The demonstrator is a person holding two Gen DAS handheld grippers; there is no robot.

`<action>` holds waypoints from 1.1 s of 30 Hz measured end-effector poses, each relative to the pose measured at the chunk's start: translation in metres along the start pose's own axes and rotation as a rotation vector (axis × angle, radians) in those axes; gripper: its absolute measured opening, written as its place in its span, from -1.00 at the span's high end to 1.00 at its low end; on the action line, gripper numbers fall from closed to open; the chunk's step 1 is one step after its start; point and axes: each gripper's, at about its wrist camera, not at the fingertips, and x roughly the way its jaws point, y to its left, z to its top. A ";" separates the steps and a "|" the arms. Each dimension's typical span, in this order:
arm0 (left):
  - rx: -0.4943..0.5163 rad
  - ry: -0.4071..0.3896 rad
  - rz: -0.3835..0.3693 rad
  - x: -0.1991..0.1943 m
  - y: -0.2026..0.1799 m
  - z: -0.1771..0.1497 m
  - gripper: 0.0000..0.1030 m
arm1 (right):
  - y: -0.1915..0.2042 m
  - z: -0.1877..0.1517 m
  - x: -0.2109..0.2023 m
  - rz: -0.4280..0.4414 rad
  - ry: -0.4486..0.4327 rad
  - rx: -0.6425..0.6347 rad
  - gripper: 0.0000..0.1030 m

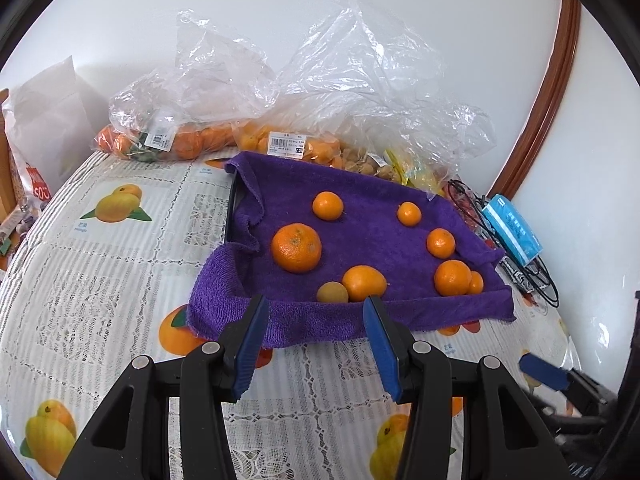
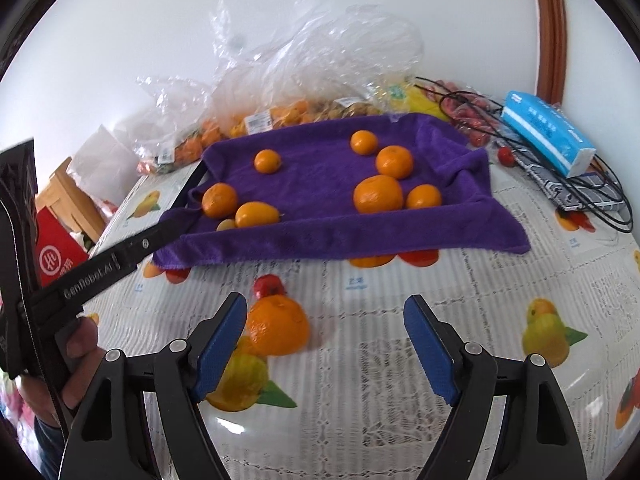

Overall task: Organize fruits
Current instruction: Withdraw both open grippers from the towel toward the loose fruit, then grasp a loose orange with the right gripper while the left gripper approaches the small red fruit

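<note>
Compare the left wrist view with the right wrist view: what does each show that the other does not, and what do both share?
Only the left wrist view shows the left tongs from behind, open and empty before the purple towel.

Only the right wrist view shows the right tongs, open over the bare tablecloth, a red box, and the hand holding the other tool.

Both show the towel with loose oranges, the largest orange, the plastic bags and the blue tissue pack.

Bare tablecloth [image 2: 360,360] fills the lower frame, open for passage. The purple towel [image 2: 320,236], centre, carries scattered oranges [image 2: 378,194] with gaps between. Plastic bags [image 1: 320,80] block the top; cables [image 2: 592,196] and a tissue pack [image 2: 548,132] crowd the upper right.
</note>
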 end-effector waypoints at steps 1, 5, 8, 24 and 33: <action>-0.003 -0.002 0.002 -0.001 0.001 0.000 0.08 | 0.003 -0.002 0.003 0.006 0.005 -0.008 -0.53; -0.021 -0.001 0.007 0.000 0.005 0.003 0.08 | 0.010 -0.007 0.011 0.032 0.018 -0.027 -0.49; -0.037 -0.001 0.009 0.000 0.009 0.005 0.08 | 0.016 -0.011 0.020 0.040 0.035 -0.052 -0.41; -0.048 0.018 0.012 0.004 0.014 0.005 0.08 | 0.026 -0.017 0.047 0.007 0.070 -0.153 0.16; 0.048 0.089 -0.025 0.017 -0.013 -0.010 0.08 | -0.027 -0.008 0.025 -0.121 -0.011 -0.127 0.16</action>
